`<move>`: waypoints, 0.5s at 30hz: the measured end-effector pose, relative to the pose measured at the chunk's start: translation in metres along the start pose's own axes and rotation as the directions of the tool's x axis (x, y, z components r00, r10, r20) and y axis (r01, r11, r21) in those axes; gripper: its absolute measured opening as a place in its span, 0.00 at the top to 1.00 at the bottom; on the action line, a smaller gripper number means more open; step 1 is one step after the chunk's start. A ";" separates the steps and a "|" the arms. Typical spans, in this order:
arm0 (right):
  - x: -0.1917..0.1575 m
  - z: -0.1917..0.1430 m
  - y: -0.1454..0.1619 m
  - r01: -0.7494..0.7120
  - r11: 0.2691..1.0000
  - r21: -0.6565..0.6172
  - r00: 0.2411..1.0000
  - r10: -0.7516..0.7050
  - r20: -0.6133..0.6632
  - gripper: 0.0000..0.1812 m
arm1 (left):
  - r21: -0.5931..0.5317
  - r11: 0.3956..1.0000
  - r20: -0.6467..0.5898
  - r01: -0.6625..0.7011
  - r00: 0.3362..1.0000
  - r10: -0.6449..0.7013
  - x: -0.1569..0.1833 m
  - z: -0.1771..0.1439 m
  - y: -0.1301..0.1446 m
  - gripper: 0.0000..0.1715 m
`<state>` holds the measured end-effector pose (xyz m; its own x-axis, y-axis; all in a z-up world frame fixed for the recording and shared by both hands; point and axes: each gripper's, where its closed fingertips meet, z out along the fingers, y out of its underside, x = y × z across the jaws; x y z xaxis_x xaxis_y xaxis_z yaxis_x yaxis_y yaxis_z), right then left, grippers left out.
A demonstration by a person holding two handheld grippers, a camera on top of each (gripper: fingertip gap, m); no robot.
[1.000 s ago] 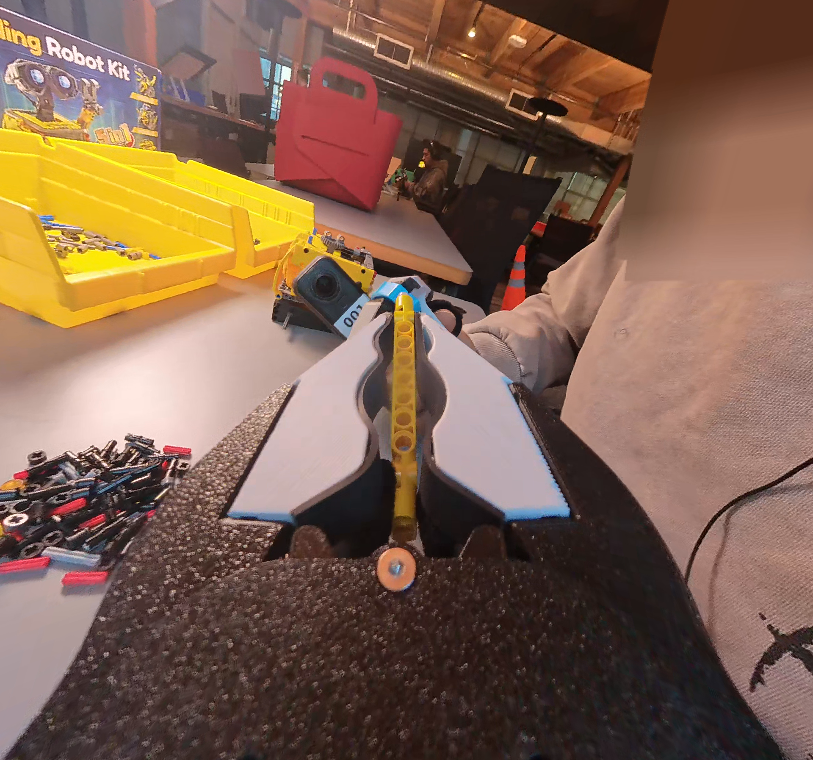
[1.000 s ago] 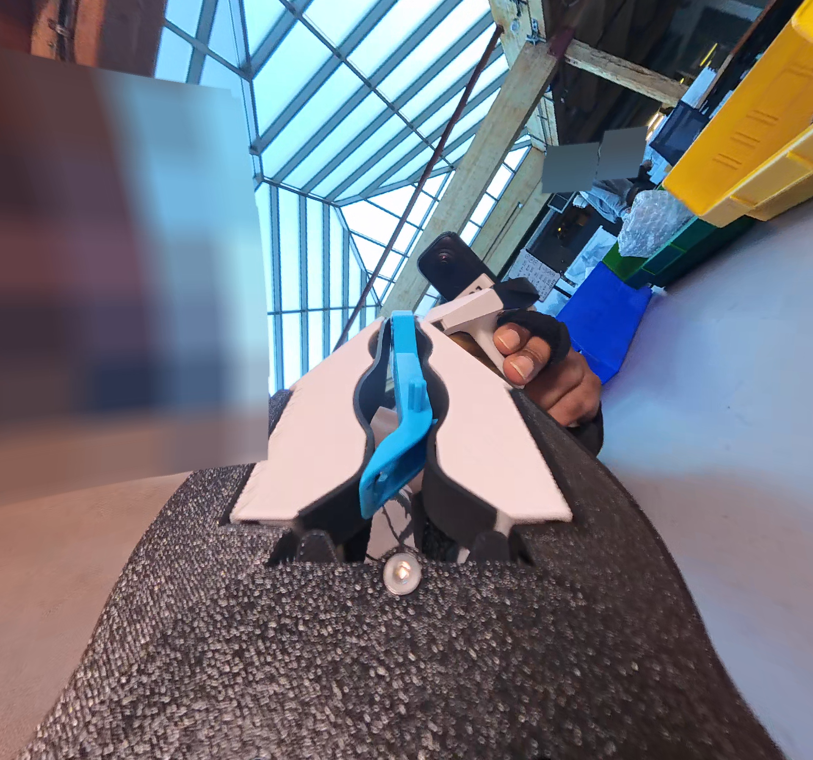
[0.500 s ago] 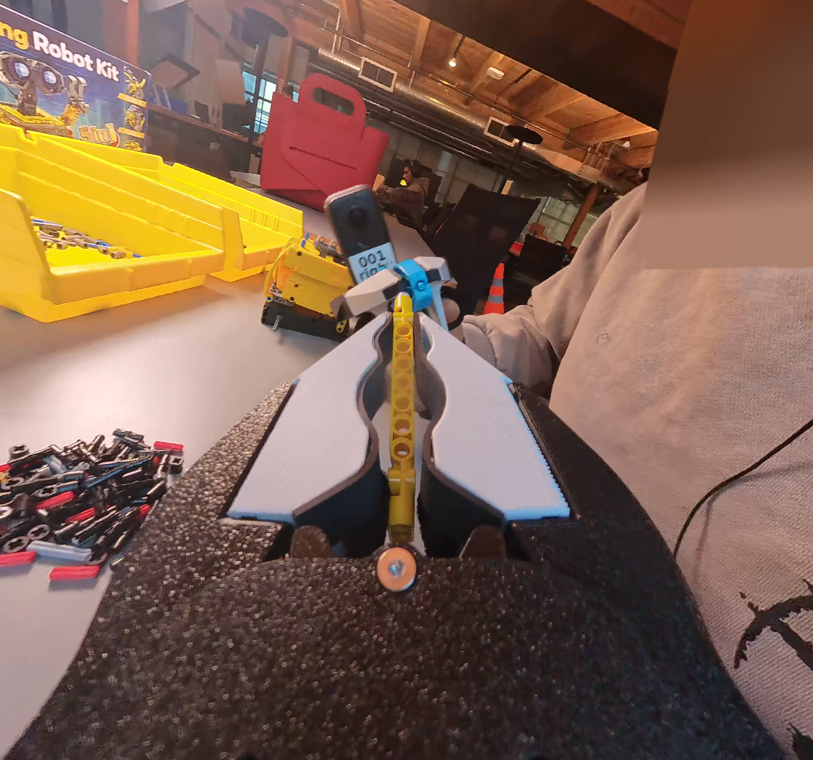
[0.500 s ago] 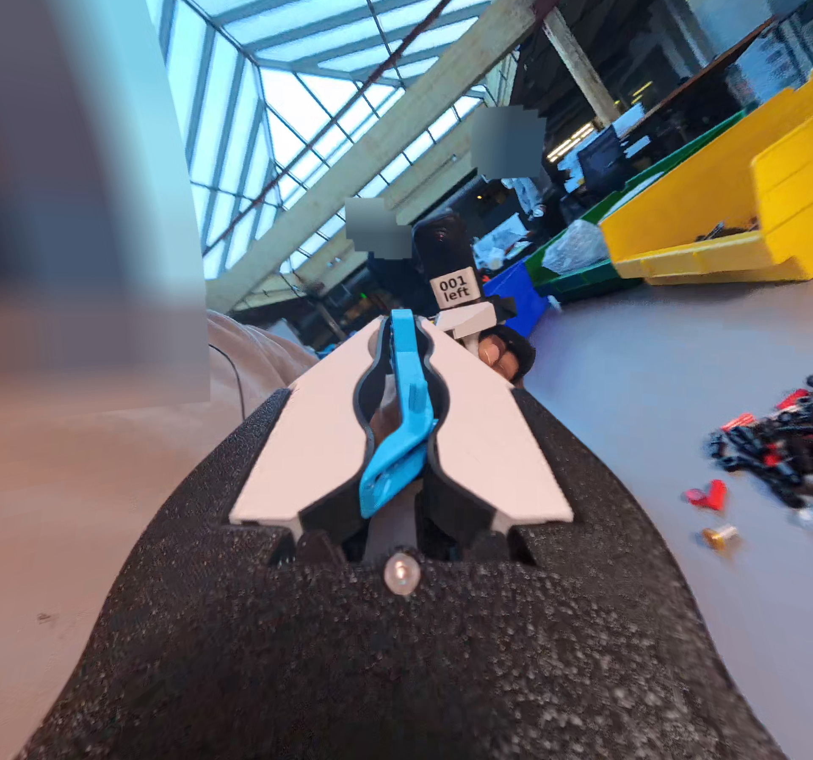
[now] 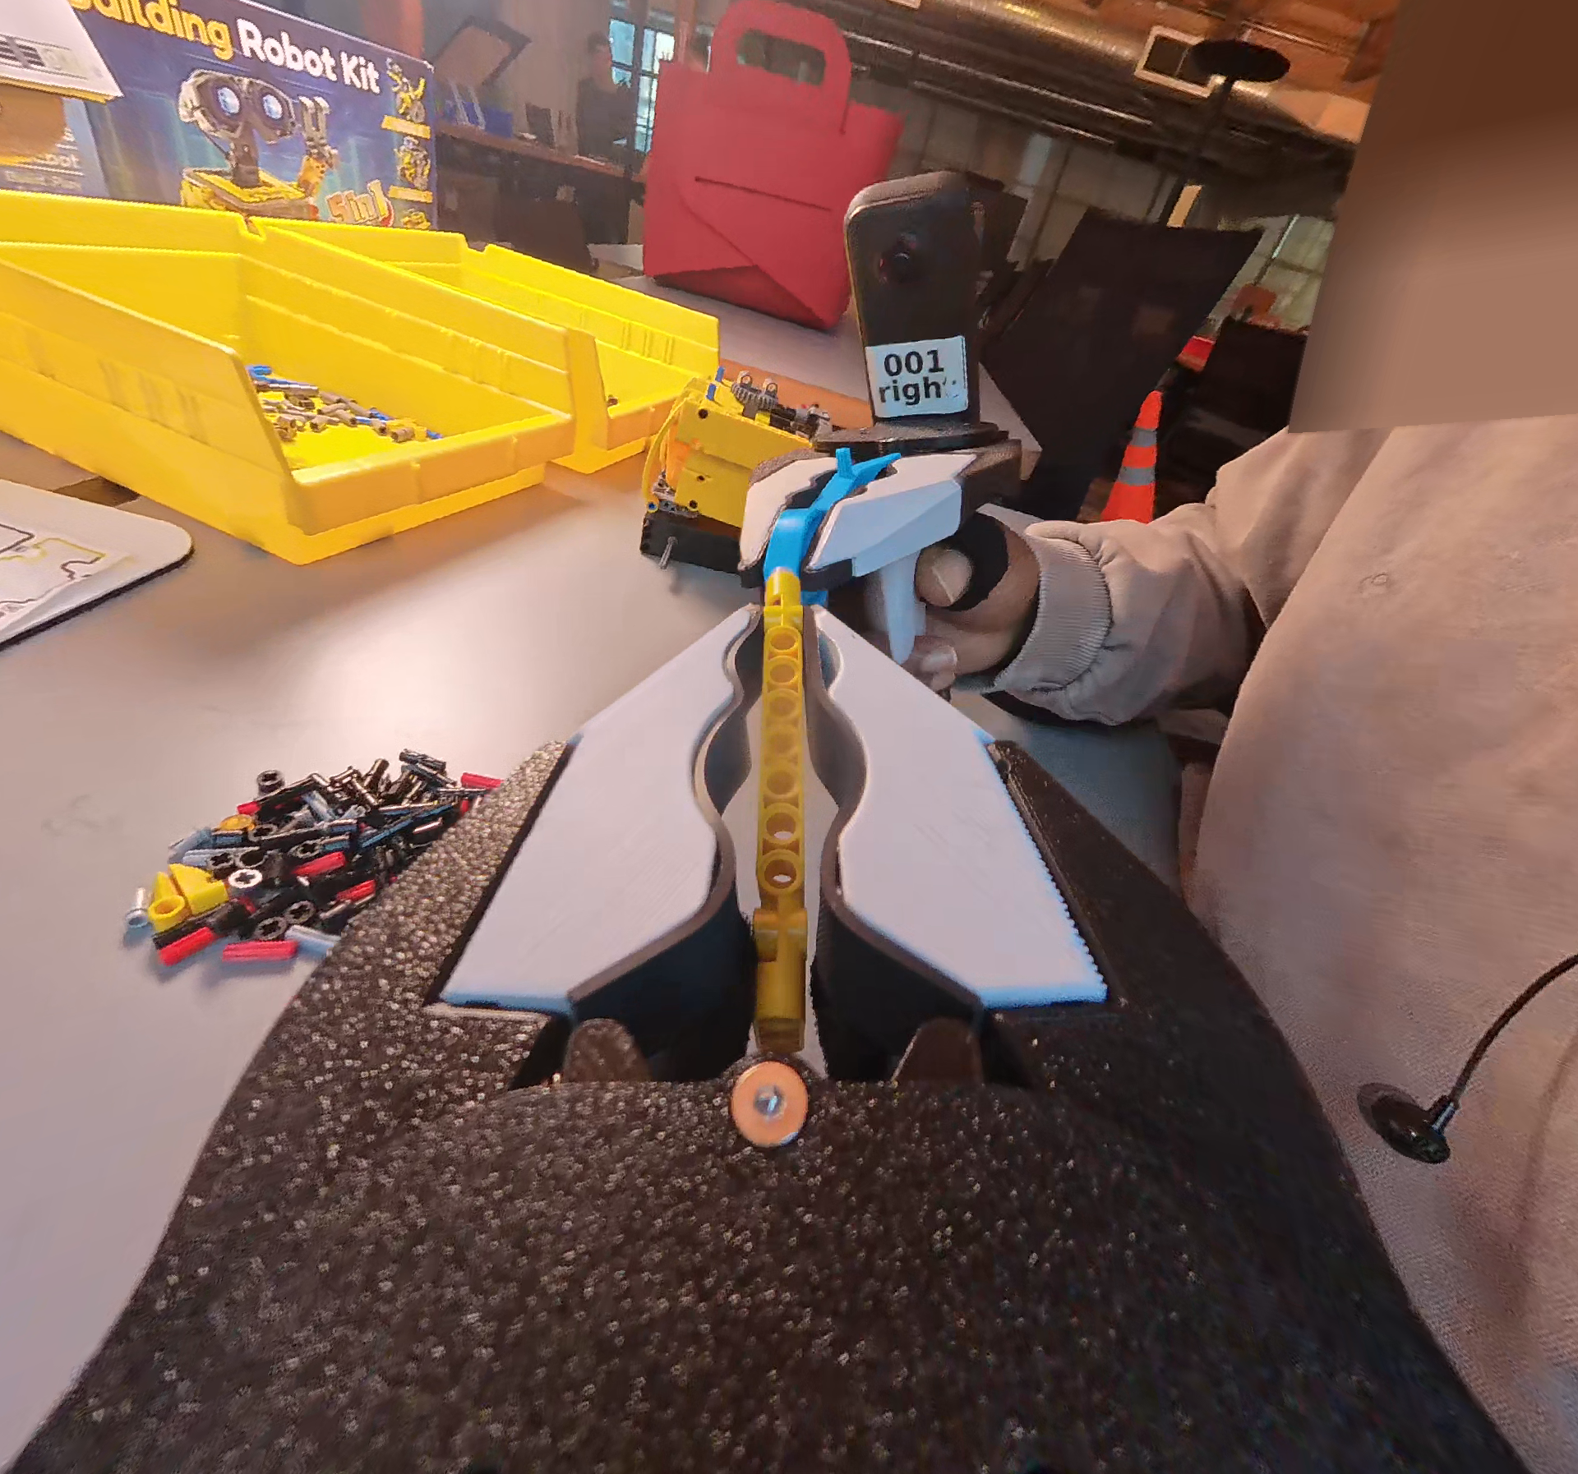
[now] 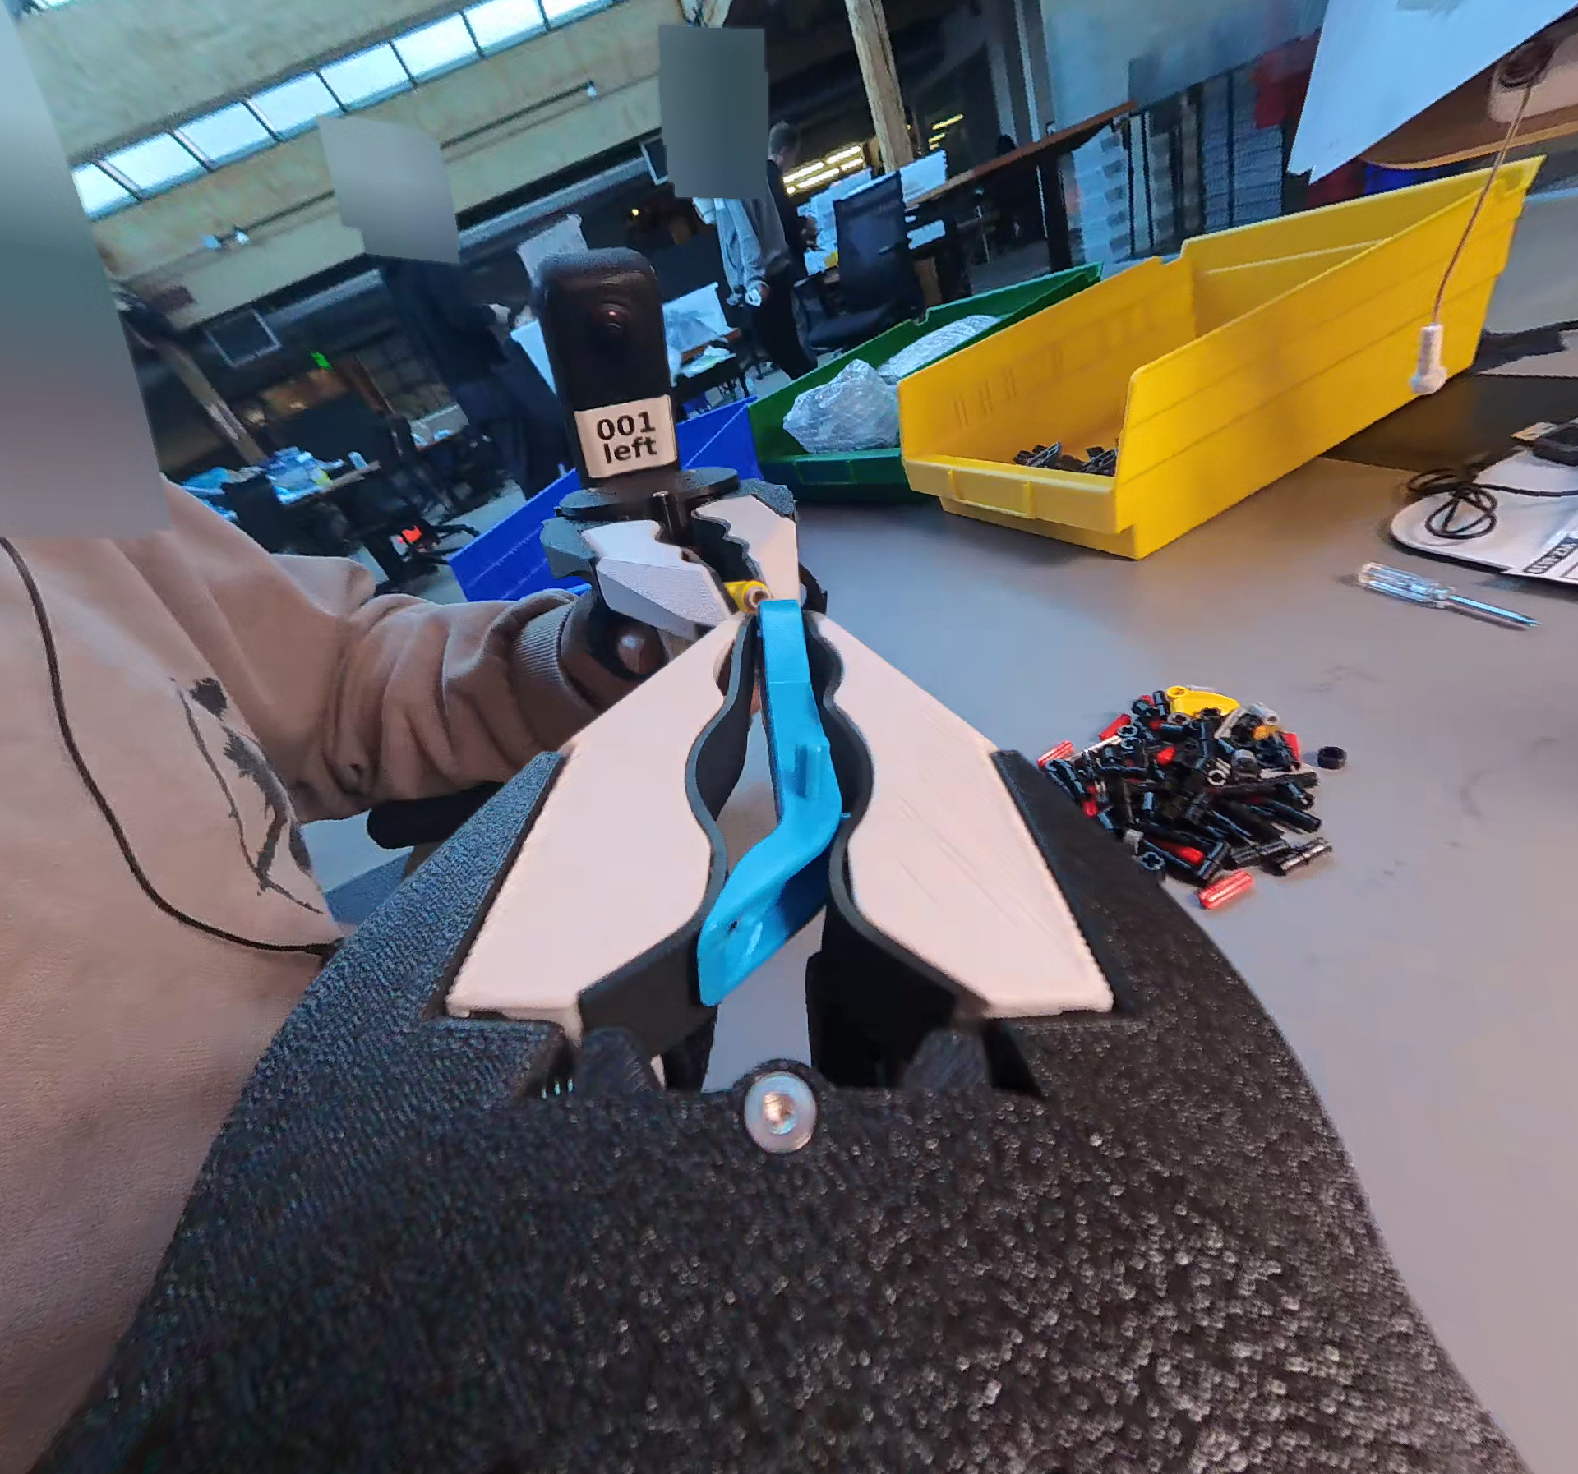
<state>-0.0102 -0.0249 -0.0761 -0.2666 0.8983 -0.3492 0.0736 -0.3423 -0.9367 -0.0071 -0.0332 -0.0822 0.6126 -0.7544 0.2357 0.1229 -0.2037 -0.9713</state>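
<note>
My left gripper (image 5: pixel 783 618) is shut on a long yellow beam with holes (image 5: pixel 780 784) that runs along its fingers. My right gripper (image 6: pixel 777 618) is shut on a bent blue plastic piece (image 6: pixel 790 776). The two grippers face each other above the grey table. In the left wrist view the right gripper (image 5: pixel 790 558) holds the blue piece (image 5: pixel 803 520) against the tip of the yellow beam. In the right wrist view the left gripper (image 6: pixel 726 579) shows the yellow beam's end (image 6: pixel 745 595) at the blue piece's tip.
A pile of small black, red and yellow parts (image 5: pixel 316 852) lies on the table (image 5: pixel 384 665); it also shows in the right wrist view (image 6: pixel 1195 793). Yellow bins (image 5: pixel 282 374), a yellow built model (image 5: pixel 717 451), a red bag (image 5: pixel 760 178), a kit box (image 5: pixel 248 93). A screwdriver (image 6: pixel 1443 596). Left and right tips are no more than a few centimetres apart.
The right gripper has swung down from pointing at the ceiling to level and come to the left gripper. The blue piece's tip now meets the yellow beam's tip. Both stay shut.
</note>
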 end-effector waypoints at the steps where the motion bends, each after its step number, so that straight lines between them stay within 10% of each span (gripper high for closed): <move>1: 0.001 0.000 0.001 -0.009 1.000 -0.005 1.000 0.009 0.000 0.95 | 0.008 1.000 -0.003 0.012 1.000 -0.012 -0.001 -0.001 -0.001 0.96; 15: -0.016 0.003 0.000 -0.084 0.996 -0.018 0.986 0.086 0.142 0.95 | 0.059 0.988 -0.168 0.140 0.977 -0.128 0.012 -0.008 -0.007 0.96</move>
<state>-0.0088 -0.0402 -0.0701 -0.3928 0.8174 -0.4214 0.1128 -0.4120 -0.9042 -0.0067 -0.0460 -0.0727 0.4519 -0.8161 0.3602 0.2528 -0.2701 -0.9291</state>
